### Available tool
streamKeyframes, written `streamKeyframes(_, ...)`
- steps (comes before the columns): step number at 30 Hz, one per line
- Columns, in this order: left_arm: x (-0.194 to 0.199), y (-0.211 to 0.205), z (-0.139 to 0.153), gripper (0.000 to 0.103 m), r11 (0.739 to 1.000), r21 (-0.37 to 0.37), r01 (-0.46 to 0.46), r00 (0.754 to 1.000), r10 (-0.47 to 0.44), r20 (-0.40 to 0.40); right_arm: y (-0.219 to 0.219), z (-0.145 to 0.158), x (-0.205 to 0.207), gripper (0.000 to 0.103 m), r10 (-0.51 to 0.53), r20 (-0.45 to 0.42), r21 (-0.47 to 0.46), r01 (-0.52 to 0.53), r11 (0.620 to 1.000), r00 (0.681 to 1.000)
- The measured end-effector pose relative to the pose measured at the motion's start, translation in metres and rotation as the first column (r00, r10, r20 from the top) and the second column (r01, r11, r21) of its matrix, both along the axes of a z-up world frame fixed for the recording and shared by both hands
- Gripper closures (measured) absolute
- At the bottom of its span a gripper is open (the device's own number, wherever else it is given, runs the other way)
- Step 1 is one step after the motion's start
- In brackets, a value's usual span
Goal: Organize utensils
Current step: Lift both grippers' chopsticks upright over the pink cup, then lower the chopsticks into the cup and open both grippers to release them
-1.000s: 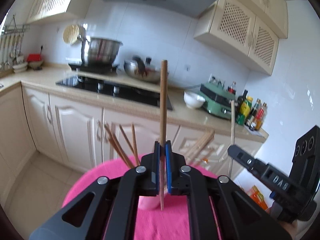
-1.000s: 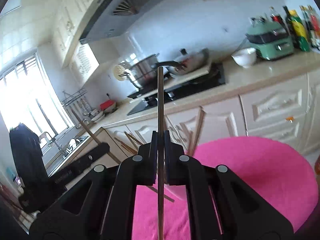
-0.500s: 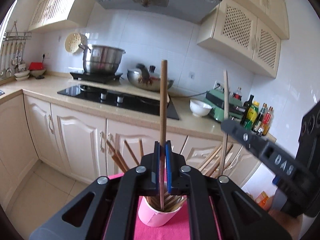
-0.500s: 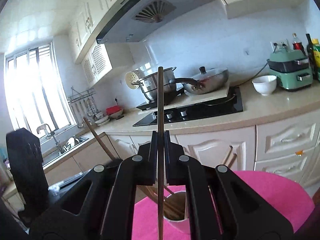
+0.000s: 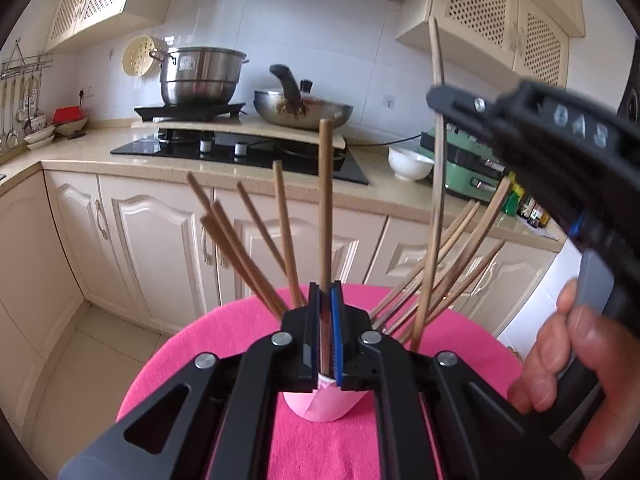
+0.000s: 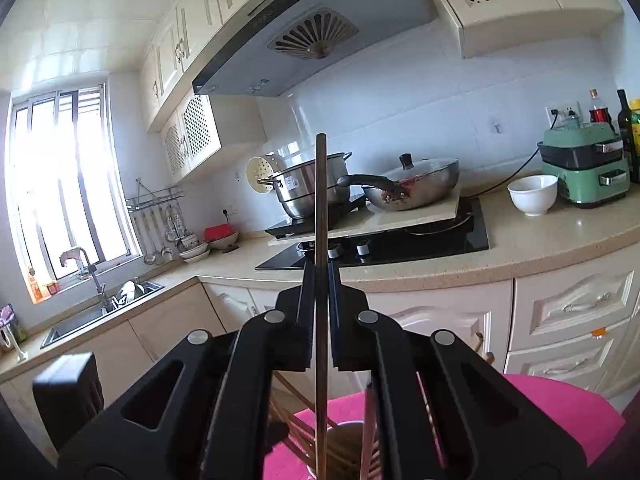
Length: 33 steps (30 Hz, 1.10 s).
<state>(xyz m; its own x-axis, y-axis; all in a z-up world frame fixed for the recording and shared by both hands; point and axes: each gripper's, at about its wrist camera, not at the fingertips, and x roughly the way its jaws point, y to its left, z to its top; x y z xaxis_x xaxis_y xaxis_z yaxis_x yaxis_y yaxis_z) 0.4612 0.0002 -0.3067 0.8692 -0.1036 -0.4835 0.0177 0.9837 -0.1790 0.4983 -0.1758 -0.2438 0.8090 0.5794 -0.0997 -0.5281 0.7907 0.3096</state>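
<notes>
We see the left tongs pressed together on one brown chopstick, which stands upright between the blue pads, its lower end reaching down to the rim of the pink cup just below the tongs. The cup stands on a pink cloth covering the round table, and other chopsticks fan out of it to both sides. The right tongs pinch a second chopstick, also upright; in the left wrist view these right tongs hang above and to the right of the cup, with their chopstick slanting down into the cup among the others. A hand grips the right tool's handle.
</notes>
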Motion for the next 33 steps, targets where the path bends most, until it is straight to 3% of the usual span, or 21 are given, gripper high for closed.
streamKeyframes(20, -0.001, 0.017, 0.007, 0.096, 0.995, -0.102, -0.018, 1.0, 0.017, -0.016, 0.022, -0.005, -0.004, 0.096, -0.043, 0.139, -0.081, 0.054, 0.995, 0.989)
streamKeyframes(21, -0.003, 0.018, 0.009, 0.094, 0.994, -0.108, -0.019, 1.0, 0.018, -0.014, 0.021, -0.005, -0.005, 0.096, -0.046, 0.144, -0.08, 0.058, 0.995, 0.989)
streamKeyframes(22, -0.005, 0.021, 0.012, 0.082, 0.992, -0.122, -0.027, 1.0, 0.026, -0.01, 0.021, -0.005, -0.006, 0.096, -0.047, 0.147, -0.077, 0.059, 0.995, 0.988)
streamKeyframes(23, -0.006, 0.023, 0.014, 0.077, 0.991, -0.131, -0.032, 0.999, 0.032, -0.005, 0.021, -0.003, -0.007, 0.096, -0.048, 0.148, -0.075, 0.06, 0.995, 0.988)
streamKeyframes(33, -0.018, 0.047, 0.018, 0.076, 0.985, -0.144, -0.093, 0.995, 0.09, -0.03, 0.038, -0.001, -0.019, 0.096, -0.037, 0.166, -0.1, 0.054, 0.993, 0.985)
